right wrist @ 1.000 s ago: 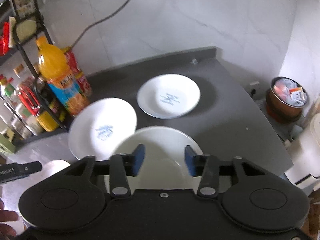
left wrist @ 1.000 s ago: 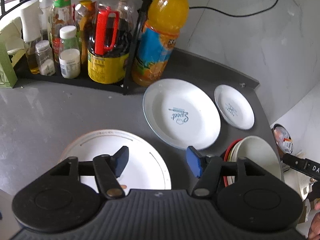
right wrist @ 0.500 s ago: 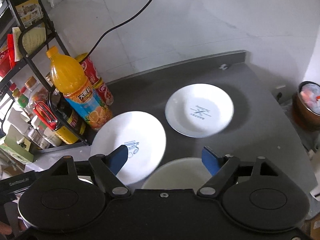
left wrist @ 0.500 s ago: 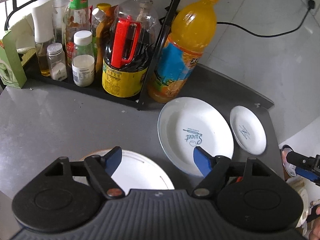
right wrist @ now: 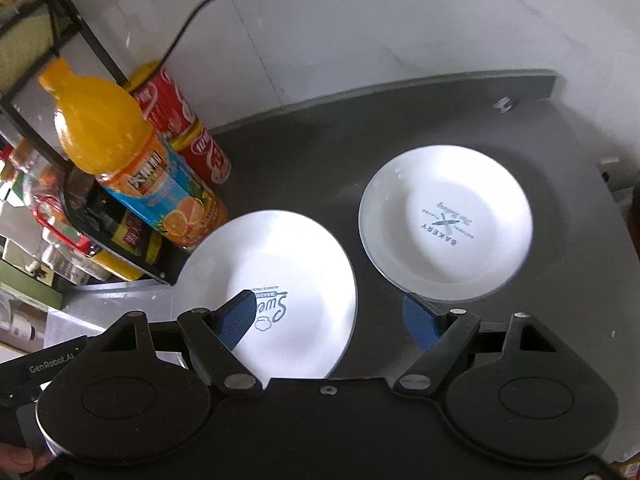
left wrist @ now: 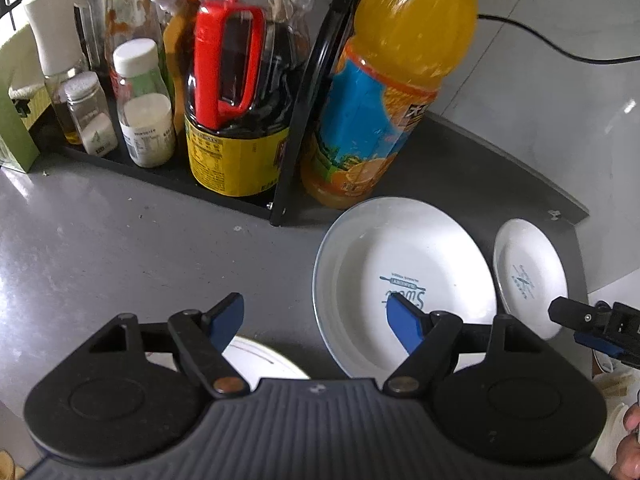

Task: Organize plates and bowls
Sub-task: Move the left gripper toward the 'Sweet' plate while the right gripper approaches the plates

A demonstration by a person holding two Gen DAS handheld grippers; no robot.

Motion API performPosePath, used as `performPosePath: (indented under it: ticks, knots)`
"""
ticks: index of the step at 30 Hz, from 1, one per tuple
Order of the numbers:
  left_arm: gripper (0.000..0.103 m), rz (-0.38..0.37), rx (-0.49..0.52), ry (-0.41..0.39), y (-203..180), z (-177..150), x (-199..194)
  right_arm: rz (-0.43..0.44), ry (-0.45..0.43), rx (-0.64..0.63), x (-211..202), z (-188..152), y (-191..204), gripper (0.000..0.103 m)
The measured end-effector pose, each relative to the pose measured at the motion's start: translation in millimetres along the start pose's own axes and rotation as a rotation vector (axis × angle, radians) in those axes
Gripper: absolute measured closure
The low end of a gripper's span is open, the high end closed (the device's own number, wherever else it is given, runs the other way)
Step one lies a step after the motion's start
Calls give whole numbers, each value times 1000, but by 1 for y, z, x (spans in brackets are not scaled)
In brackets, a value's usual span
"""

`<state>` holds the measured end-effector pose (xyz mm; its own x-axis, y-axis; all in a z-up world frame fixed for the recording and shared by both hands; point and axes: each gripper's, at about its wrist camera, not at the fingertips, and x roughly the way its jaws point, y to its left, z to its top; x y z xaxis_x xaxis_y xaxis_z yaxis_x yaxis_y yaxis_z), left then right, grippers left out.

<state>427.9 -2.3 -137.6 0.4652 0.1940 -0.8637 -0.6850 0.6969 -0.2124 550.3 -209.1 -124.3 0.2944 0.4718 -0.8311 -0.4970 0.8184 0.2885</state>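
Two white plates lie on the dark grey counter. The larger plate [left wrist: 400,272] [right wrist: 288,272] carries blue "Sweet" lettering; the smaller plate [left wrist: 528,276] [right wrist: 444,224] reads "Bakery" and sits to its right. My left gripper [left wrist: 316,320] is open and empty, hovering just left of the larger plate, its right fingertip over the plate's near part. A cream plate [left wrist: 260,360] shows partly beneath it. My right gripper [right wrist: 332,320] is open and empty above the gap between the two plates; it also appears at the right edge of the left wrist view [left wrist: 592,328].
A black rack [left wrist: 296,120] holds a dark sauce jug [left wrist: 236,120], jars and bottles. An orange juice bottle [left wrist: 384,92] [right wrist: 132,168] stands just behind the larger plate, with red cans [right wrist: 188,132] behind it. A cable runs along the white wall. The counter edge drops off at the right.
Both grippers moved forward over the counter and opened wider. The cream plate and the stacked bowls slid out of view below; the two white plates now sit closer.
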Motion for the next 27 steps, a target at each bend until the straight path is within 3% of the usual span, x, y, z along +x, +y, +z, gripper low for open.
performPosePath:
  ticks: [12,17,27]
  knots:
    - [34,17,-70,76,-11,3,45,1,136,0,53,16,-8,36]
    - [47,15,-101,111,-10,1,63,-11,179,-6,70,20,-11,40]
    - [69,18,-156,147,-5,-2,91,-21,257,-24,101,25,-18,64]
